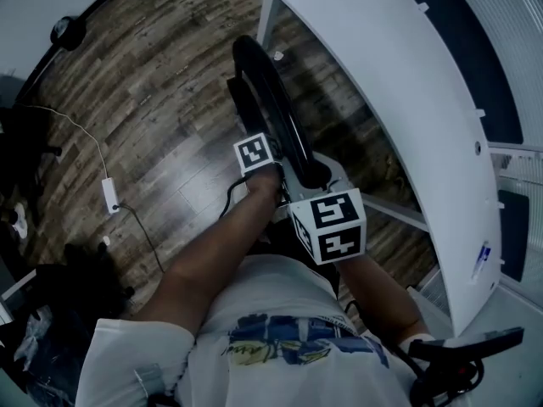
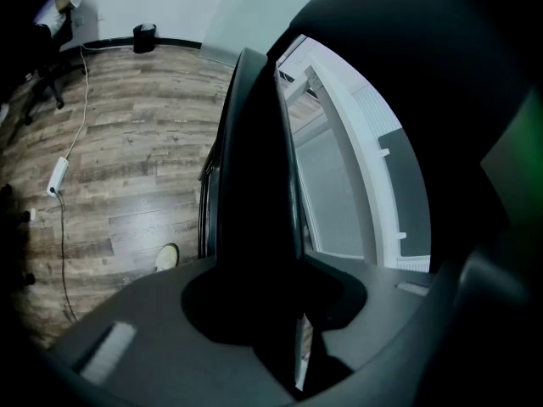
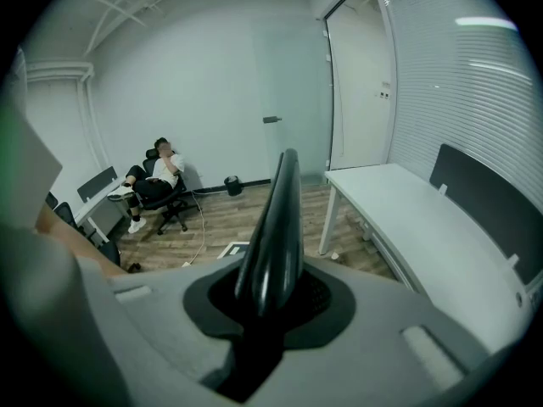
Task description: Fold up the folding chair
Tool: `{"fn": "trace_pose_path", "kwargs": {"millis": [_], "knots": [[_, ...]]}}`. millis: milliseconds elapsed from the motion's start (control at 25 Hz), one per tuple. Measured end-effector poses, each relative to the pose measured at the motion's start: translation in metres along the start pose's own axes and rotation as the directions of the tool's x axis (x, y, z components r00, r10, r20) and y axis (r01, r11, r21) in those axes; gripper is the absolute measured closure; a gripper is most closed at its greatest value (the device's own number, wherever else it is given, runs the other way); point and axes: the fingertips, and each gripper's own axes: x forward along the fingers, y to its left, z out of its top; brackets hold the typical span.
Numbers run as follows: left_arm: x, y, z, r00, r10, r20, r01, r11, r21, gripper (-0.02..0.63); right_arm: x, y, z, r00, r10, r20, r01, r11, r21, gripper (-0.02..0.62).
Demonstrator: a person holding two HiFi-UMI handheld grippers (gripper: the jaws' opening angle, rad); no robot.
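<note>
The folding chair (image 1: 271,100) is black and stands edge-on above the wooden floor, right beside the white desk. My left gripper (image 1: 268,170) is shut on its near end, just under its marker cube. My right gripper (image 1: 307,178) is shut on the same near end from the right. In the left gripper view the dark chair panel (image 2: 254,185) fills the gap of the left gripper (image 2: 271,312). In the right gripper view the chair's rounded black edge (image 3: 278,219) rises out of the right gripper (image 3: 267,312). The pads themselves are hidden by the chair.
A long curved white desk (image 1: 407,100) runs close along the chair's right side. A white power strip (image 1: 110,195) with its cable lies on the floor to the left. A person sits on an office chair (image 3: 157,181) by the far wall, near a small bin (image 3: 232,185).
</note>
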Motion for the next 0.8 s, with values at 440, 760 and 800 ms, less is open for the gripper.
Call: {"fn": "trace_pose_path", "kwargs": {"millis": [440,760,800], "knots": [[0.035,-0.032,0.062,0.999,0.034,0.041,-0.032,0.997,-0.066,0.483,0.039,-0.061,0.035,0.997,0.076,0.001,-0.076,0.996,-0.043,0.528],[0.070,-0.066,0.106,0.990,0.082,0.114,-0.062,0.984,-0.168,0.482,0.063,-0.124,0.056,0.980,0.198,-0.001,-0.197,0.974,-0.114,0.526],[0.075,-0.070,0.111,0.989,0.090,0.120,-0.067,0.981,-0.179,0.482,0.066,-0.133,0.057,0.977,0.211,0.000,-0.210,0.970,-0.121,0.525]]}}
